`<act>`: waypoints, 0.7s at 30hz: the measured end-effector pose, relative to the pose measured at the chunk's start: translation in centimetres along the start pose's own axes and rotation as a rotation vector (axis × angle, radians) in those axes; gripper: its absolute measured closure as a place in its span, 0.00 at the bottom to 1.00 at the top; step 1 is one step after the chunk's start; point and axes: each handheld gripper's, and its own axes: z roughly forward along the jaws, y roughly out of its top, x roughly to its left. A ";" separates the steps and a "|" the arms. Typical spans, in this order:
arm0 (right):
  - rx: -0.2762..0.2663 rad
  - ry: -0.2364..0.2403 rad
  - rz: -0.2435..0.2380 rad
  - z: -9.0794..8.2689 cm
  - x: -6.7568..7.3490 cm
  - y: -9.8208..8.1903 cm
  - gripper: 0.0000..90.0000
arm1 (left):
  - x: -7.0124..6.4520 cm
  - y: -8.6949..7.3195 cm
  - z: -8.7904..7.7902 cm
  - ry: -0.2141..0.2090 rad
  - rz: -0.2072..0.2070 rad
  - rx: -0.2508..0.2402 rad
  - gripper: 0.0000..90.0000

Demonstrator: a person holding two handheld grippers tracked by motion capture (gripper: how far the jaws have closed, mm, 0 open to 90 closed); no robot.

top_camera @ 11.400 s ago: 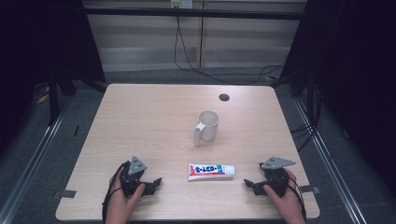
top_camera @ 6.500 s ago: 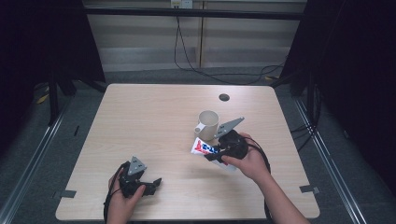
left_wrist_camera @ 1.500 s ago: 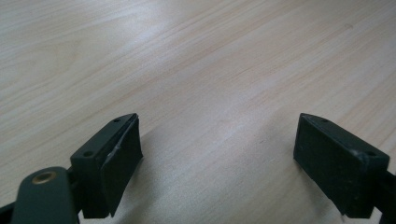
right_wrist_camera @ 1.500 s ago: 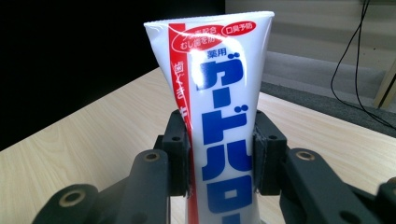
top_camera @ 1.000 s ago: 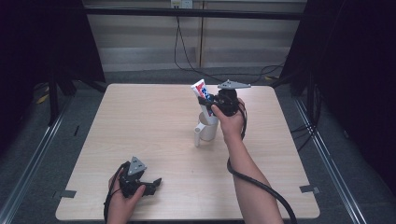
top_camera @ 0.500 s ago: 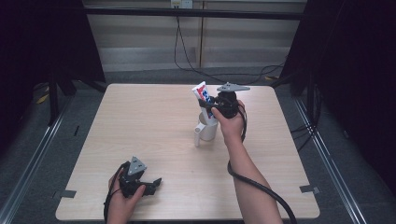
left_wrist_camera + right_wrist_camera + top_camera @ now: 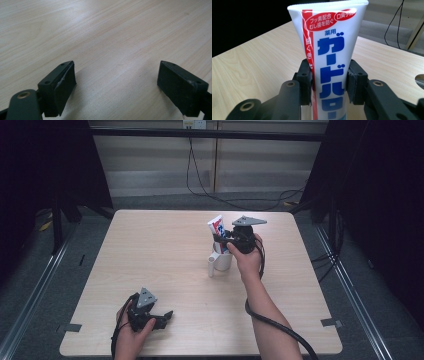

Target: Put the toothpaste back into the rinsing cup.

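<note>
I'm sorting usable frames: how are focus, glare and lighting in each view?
High view: table evenly lit, surroundings dark. Left gripper view: soft glare on the wood, near jaws slightly blurred. Right gripper view: toothpaste tube print sharp, background soft, right gripper dim.

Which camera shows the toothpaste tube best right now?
The right gripper view: the toothpaste tube stands upright and close between the tongs, its print readable. The high view shows it small above the mug.
</note>
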 end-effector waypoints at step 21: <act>0.087 -0.005 -0.028 -0.3 0.3 -2.0 0.66 | 0.1 0.0 0.0 0.002 0.010 0.006 0.17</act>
